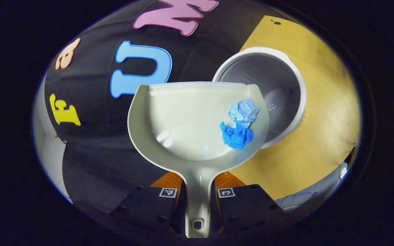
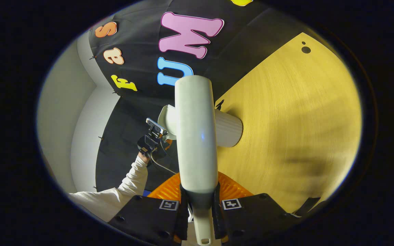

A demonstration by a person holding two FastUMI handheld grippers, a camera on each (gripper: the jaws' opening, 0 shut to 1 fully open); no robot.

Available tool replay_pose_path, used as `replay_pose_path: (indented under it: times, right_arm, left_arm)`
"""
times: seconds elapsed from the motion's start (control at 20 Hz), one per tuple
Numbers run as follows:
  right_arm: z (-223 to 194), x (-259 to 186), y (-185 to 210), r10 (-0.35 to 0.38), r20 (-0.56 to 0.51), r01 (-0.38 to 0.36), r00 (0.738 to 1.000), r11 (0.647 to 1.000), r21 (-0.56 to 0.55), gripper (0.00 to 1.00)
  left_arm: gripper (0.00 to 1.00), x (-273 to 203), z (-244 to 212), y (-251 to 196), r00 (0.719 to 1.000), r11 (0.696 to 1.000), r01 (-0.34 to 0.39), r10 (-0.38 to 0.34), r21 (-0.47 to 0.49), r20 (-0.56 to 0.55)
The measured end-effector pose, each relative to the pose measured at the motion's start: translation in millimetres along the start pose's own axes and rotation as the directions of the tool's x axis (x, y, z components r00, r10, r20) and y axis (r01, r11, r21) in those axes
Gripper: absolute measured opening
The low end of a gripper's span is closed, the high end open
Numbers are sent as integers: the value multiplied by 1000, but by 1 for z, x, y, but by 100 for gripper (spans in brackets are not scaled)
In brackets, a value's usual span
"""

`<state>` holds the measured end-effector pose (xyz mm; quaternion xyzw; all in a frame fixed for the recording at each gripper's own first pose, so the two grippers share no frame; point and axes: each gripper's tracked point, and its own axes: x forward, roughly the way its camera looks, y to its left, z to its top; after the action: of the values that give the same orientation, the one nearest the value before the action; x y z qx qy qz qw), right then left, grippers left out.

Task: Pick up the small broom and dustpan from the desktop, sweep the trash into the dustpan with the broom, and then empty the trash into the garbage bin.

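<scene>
Left gripper (image 1: 197, 198): fingers clenched on the handle of the dustpan (image 1: 186, 123), one each side, handle end poking out toward the camera. Pan held up in the air, scoop facing the camera, front lip at the top.

Trash in pan: 2 crumpled paper bits, w/ the pale blue wad (image 1: 243, 111) above and the darker blue wad (image 1: 237, 136) below, touching each other, lying against the pan's right-hand side wall.

Garbage bin (image 1: 294, 85): white, round, open mouth turned toward the camera, behind the pan's right edge and partly covered by it. Sits on the yellow wood worktop (image 1: 320, 136). Inside looks grey; contents can't be made out.

Right gripper (image 2: 198, 205): fingers grasping the broom (image 2: 195, 136) by its handle, pale body running up the middle of the right gripper view; bristles not visible from this angle.

Also in the right gripper view: bin (image 2: 229, 130) on its spot on the worktop (image 2: 286, 119), mostly hidden behind the broom. Dustpan (image 2: 168, 121) edge showing just left of the broom, beside the bin. Other gripper (image 2: 152, 138) farther off at that pan, held by a hand in a white sleeve (image 2: 128, 186). Its finger state can't be told from here.
</scene>
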<state>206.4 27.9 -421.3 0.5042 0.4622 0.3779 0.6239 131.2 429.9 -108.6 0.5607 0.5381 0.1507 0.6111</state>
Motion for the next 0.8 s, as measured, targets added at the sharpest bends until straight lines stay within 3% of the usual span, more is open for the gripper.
replay_pose_path:
  times: [0.2, 0.35, 0.45, 0.65, 0.8]
  right_arm:
    - [0, -1, -3, -11, -3, 11, 1000, 1000, 5, 31]
    - [0, -1, -7, -25, -3, 25, 1000, 1000, 11, 31]
    - [0, -1, -10, -37, -1, 37, 999, 999, 12, 31]
    - [-1, 4, -14, -63, -13, 64, 998, 998, 12, 31]
    - [3, 11, -5, -55, -12, 55, 998, 998, 24, 31]
  left_arm:
    - [27, -6, 6, 10, 995, 983, -98, 100, 156, -3]
    - [27, -7, 4, 21, 979, 938, -199, 204, 284, 12]
    - [27, -9, 3, 25, 968, 918, -246, 252, 312, 22]
    - [28, -10, 19, 15, 978, 977, -192, 183, 89, 96]
    - [26, -16, 41, 3, 970, 983, -125, 149, -131, 190]
